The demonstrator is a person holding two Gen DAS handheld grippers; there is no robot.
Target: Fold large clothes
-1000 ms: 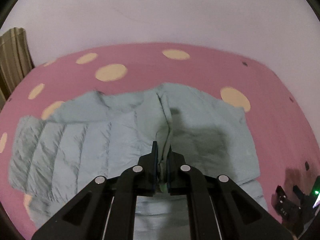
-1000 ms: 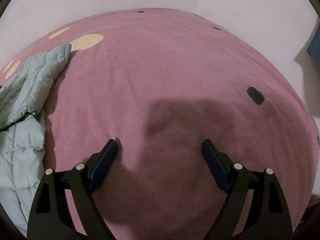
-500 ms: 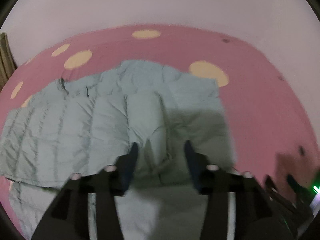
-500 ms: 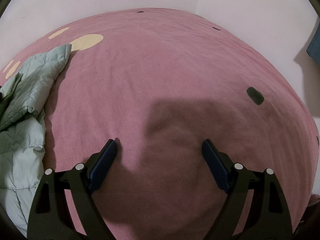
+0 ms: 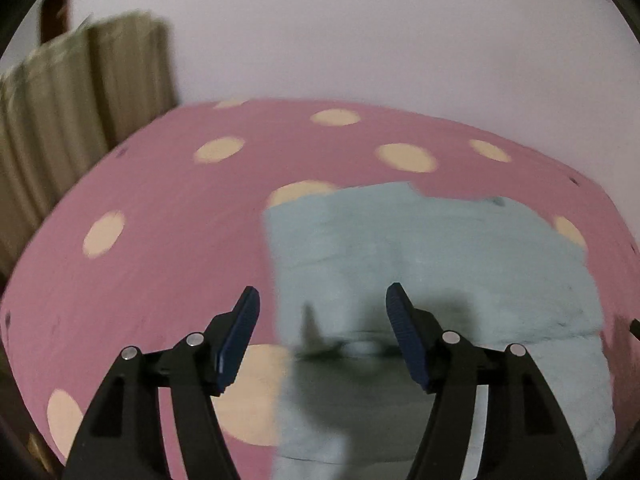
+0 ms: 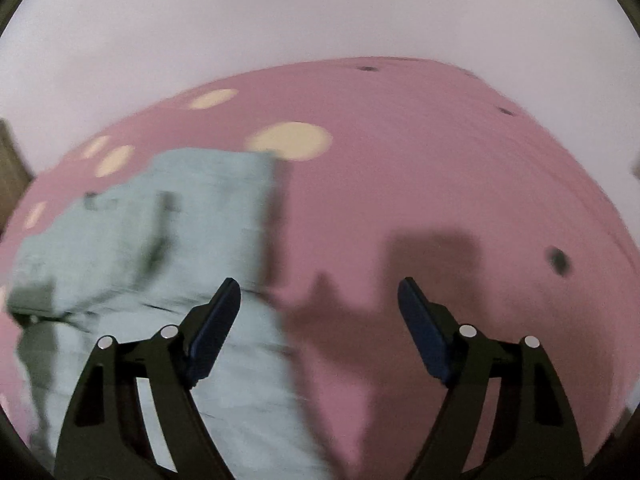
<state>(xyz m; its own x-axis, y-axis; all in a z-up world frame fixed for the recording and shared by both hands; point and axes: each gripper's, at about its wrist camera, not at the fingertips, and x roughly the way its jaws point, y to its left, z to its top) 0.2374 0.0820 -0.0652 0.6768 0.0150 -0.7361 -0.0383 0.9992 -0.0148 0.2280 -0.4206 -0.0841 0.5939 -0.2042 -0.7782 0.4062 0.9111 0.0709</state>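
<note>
A pale green quilted jacket (image 5: 432, 264) lies folded on the pink bed cover (image 5: 168, 232). My left gripper (image 5: 322, 316) is open and empty, hovering over the jacket's left edge. In the right wrist view the jacket (image 6: 160, 232) fills the left half. My right gripper (image 6: 320, 312) is open and empty over the jacket's right edge and the bare cover (image 6: 440, 184). Both views are blurred by motion.
The cover has cream dots (image 5: 406, 158) and small dark marks (image 6: 558, 260). A beige curtain (image 5: 80, 112) hangs at the far left. A white wall (image 5: 360, 32) stands behind the bed.
My left gripper let go of the jacket's fold, opened wide and swung left. My right gripper turned left, so the jacket now lies under its left finger.
</note>
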